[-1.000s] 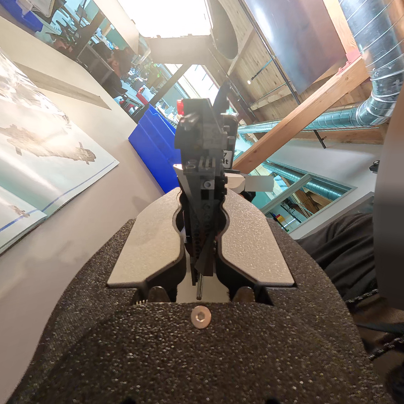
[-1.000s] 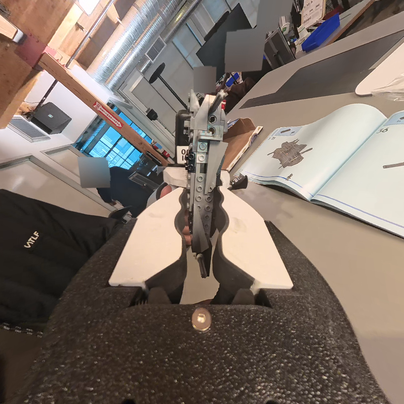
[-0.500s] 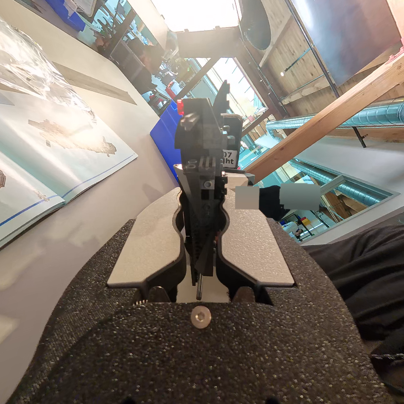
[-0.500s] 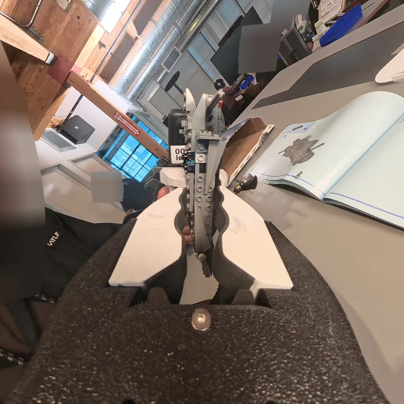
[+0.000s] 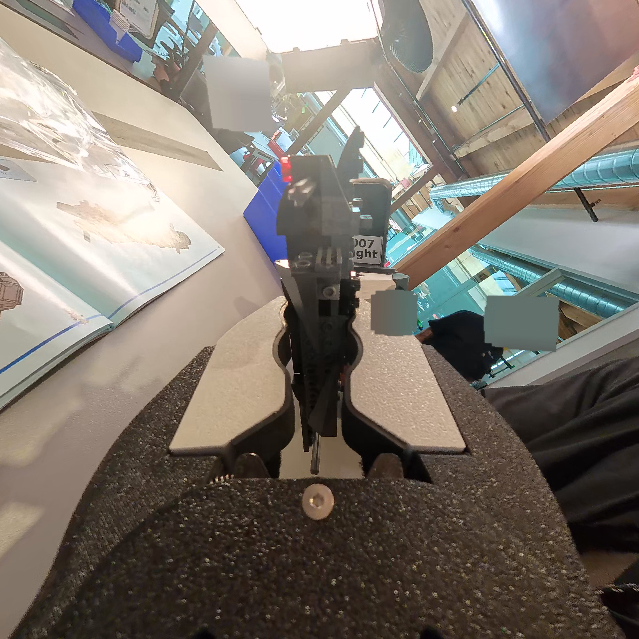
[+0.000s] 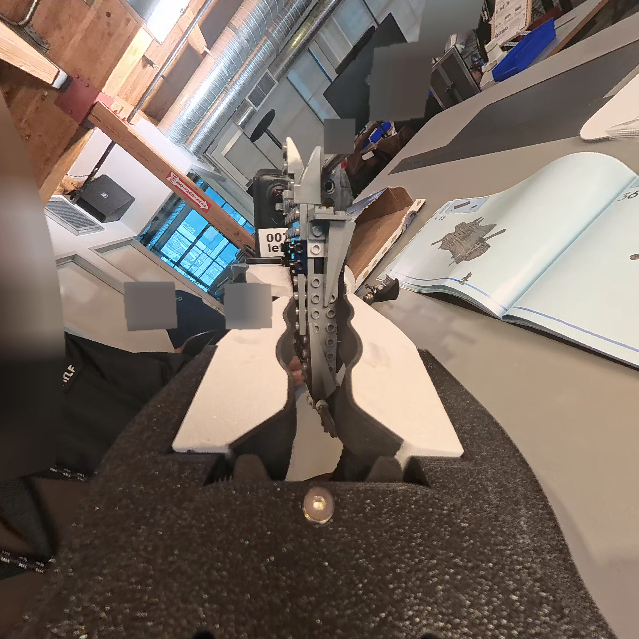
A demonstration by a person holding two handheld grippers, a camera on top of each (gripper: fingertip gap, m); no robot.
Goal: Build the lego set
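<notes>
Grey toy bricks make up a long, thin brick model [image 5: 320, 332], and both tools have hold of it. The left gripper [image 5: 320, 311] is closed most of the way, and its two pale fingers [image 5: 242, 380] press on the sides of the model. The model sticks up past the fingertips. It has a small red piece [image 5: 286, 169] near its top and a thin dark rod [image 5: 315, 456] at the bottom end, close to the camera.

The right gripper [image 6: 318, 311] is closed on the same model [image 6: 320, 332] from the other side. Its white fingers [image 6: 387, 387] squeeze the studded grey plates. A few dark blue bricks [image 6: 296, 254] sit on one edge of the model. Each tool shows up just behind the model in the other tool's view, with a white sticker on it.

The model is held up in the air above a grey table [image 6: 484, 397]. An open instruction book [image 6: 539, 262] lies flat on the table, with pale blue pages and a drawing of a grey model. A small dark brick piece [image 6: 383, 288] lies near the book's corner. A brown cardboard box [image 6: 380, 228] sits past it. A blue bin [image 5: 262, 218] stands on the table further off. A person's black sleeve [image 6: 103, 390] is near the grippers.
</notes>
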